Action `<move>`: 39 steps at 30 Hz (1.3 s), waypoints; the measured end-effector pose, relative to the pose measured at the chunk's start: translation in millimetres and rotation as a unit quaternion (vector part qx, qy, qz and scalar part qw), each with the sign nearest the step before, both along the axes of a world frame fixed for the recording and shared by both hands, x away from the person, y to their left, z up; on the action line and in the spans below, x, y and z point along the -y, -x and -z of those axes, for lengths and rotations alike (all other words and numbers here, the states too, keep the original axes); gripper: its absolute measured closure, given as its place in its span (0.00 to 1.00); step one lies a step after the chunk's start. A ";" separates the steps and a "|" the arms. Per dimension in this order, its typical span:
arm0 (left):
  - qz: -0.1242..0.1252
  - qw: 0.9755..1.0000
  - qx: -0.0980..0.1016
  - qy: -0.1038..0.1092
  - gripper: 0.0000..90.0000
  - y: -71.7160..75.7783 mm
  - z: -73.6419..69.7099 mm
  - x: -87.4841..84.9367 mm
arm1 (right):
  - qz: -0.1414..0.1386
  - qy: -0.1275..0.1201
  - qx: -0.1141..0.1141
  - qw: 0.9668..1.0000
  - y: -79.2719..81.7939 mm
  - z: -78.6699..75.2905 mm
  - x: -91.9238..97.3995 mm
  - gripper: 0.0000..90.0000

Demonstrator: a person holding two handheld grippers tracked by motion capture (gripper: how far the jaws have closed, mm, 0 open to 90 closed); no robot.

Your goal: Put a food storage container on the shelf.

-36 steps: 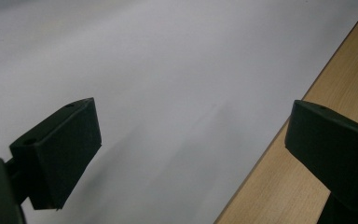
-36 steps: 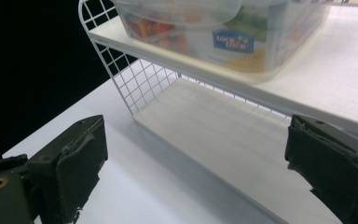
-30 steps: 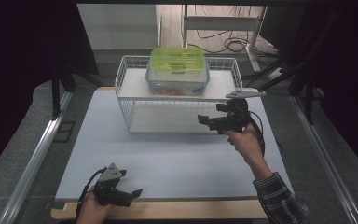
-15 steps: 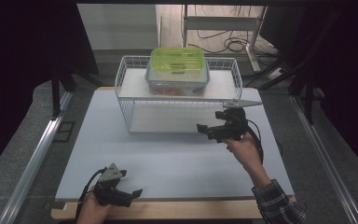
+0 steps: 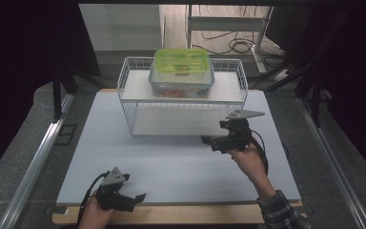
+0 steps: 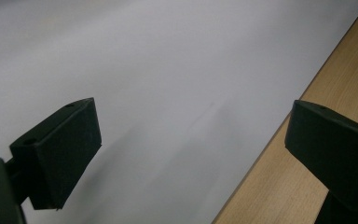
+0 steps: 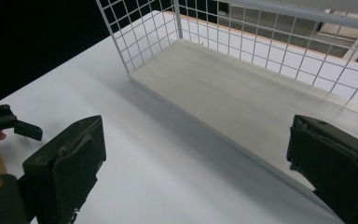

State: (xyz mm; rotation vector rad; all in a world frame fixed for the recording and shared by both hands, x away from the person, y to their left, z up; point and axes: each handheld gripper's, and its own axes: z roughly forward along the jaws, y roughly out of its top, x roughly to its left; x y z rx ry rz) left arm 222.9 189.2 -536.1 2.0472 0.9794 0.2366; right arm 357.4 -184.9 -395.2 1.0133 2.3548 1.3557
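Sheet: a white sheet [image 5: 171, 162] covers most of the tabletop, flat and bare at the near side.
Table edge: a light wooden table edge [image 5: 181, 214] shows along the near side of the sheet.
Rails: a metal rail [image 5: 38, 162] runs along the floor left of the table, another [image 5: 333, 157] to its right.
Cables: black cables [image 5: 238, 45] lie looped on the floor beyond the wire rack [image 5: 133, 114].
Curtains: dark curtains [image 5: 24, 47] hang at both sides.

Two black jaws of the right gripper [image 7: 193, 177] are seen spread wide at the bottom corners. A white wire rack [image 7: 242, 88] is shown upper right; the left gripper [image 7: 4, 123] is glimpsed at the left edge.
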 end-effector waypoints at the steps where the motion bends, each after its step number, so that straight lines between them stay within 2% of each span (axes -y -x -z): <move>1: 0.000 1.000 0.000 0.000 0.04 0.0 -0.1 0.0 | -0.001 0.002 0.002 1.000 0.8 1.1 0.1 0.05; 11: 0.001 1.000 0.000 -0.001 0.04 -0.1 0.1 0.2 | 0.003 0.016 0.014 1.000 8.4 14.0 2.0 0.05; 20: 0.002 1.000 -0.001 -0.002 0.04 -0.1 0.4 0.2 | 0.008 0.011 0.017 1.000 12.7 30.3 8.2 0.05; 29: 0.002 1.000 -0.002 -0.001 0.04 0.2 0.2 0.3 | 0.017 0.010 0.014 1.000 17.4 38.3 17.2 0.04; 39: 0.003 1.000 -0.001 0.000 0.04 0.4 0.0 0.1 | 0.027 0.025 0.019 0.999 27.4 48.0 21.6 0.00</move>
